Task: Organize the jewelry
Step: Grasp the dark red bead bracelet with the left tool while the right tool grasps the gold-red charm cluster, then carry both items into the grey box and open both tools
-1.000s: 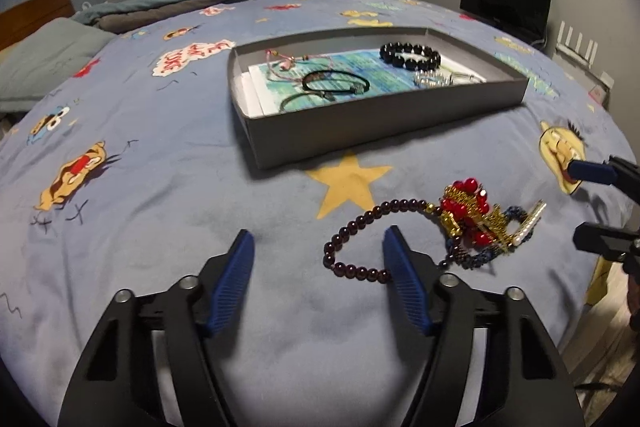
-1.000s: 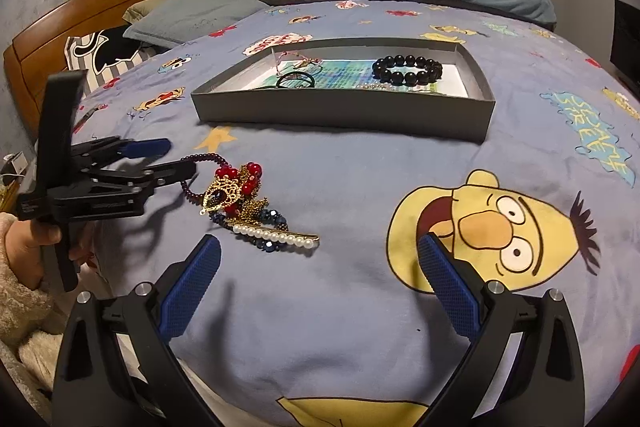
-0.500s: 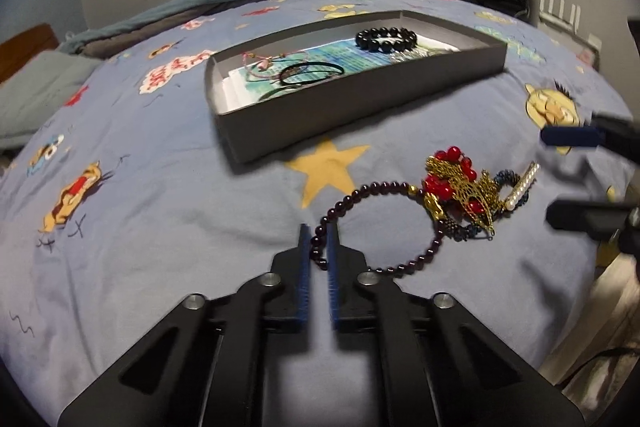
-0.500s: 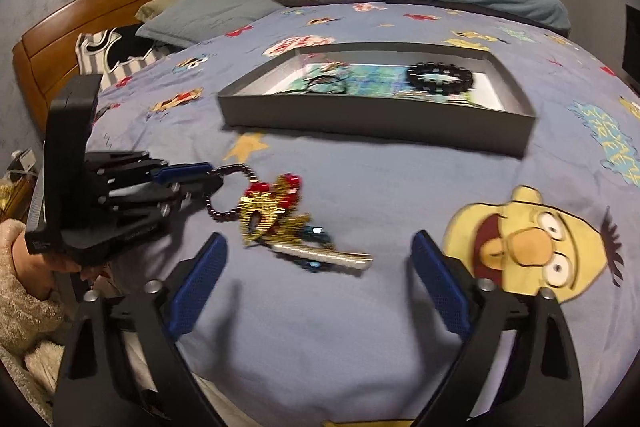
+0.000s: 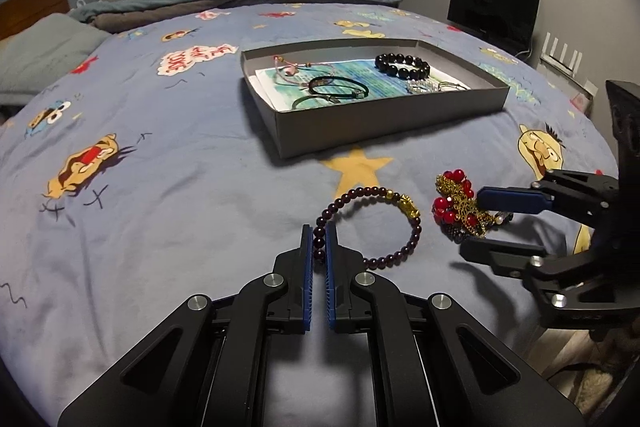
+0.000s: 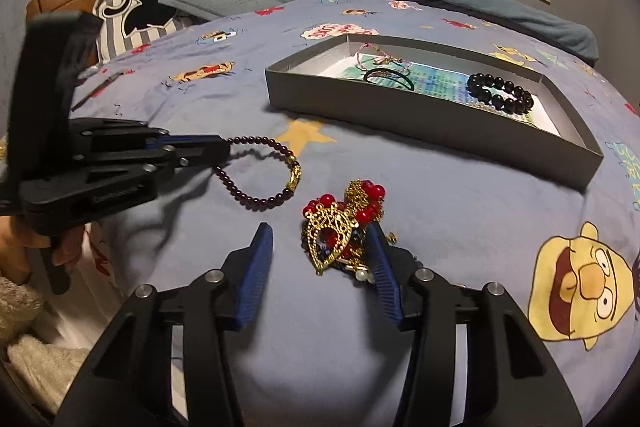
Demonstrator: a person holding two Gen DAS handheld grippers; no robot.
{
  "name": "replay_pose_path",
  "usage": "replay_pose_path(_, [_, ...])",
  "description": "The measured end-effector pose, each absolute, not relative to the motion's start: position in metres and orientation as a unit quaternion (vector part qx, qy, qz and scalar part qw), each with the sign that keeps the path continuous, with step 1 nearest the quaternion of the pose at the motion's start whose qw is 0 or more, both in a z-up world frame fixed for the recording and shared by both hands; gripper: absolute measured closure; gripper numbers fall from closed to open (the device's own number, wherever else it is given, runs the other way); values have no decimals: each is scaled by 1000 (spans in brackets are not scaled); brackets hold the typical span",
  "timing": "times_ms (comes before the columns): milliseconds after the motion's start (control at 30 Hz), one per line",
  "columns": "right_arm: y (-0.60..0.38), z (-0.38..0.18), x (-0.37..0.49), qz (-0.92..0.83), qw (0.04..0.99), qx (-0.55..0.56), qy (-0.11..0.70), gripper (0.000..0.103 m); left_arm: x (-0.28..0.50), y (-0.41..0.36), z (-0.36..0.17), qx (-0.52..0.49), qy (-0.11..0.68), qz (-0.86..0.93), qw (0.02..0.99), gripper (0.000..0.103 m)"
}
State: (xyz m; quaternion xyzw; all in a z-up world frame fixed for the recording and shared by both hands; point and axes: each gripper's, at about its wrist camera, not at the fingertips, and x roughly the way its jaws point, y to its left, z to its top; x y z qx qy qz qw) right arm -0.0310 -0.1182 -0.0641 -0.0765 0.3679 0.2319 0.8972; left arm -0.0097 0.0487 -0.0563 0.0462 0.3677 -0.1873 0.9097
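Since a second ago my left tongs [image 5: 319,239] have pinched the dark bead bracelet [image 5: 374,223]; right tongs [image 6: 320,251] are closing around the red-gold ornament [image 6: 344,223], lying lengthwise toward the frame's top.

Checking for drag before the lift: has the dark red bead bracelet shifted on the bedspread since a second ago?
Yes. The dark red bead bracelet has pulled away from the red-and-gold ornament it touched earlier, toward the shut left tool.
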Motion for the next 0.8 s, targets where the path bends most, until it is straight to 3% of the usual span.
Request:
replay_pose_path(67, [-118,-65,-27,227,898,-74,370,56,-10,49,-57,45,368,-189,909,97])
replay_pose_path(300, [-118,-66,-21,229,894,-70,379,84,-10,50,-56,42,366,-191,910,97])
replay_pose_path(400, [-119,-62,-23,233,895,-68,374,90,-11,51,-53,38,362,-194,911,97])
replay_pose_path(533, [-123,-53,-27,237,901,-62,358,98,-15,52,-42,37,347,-199,916,97])
replay_pose_path(800, [-136,-28,-31,239,912,-56,328,101,-18,51,-24,39,322,-203,924,97])
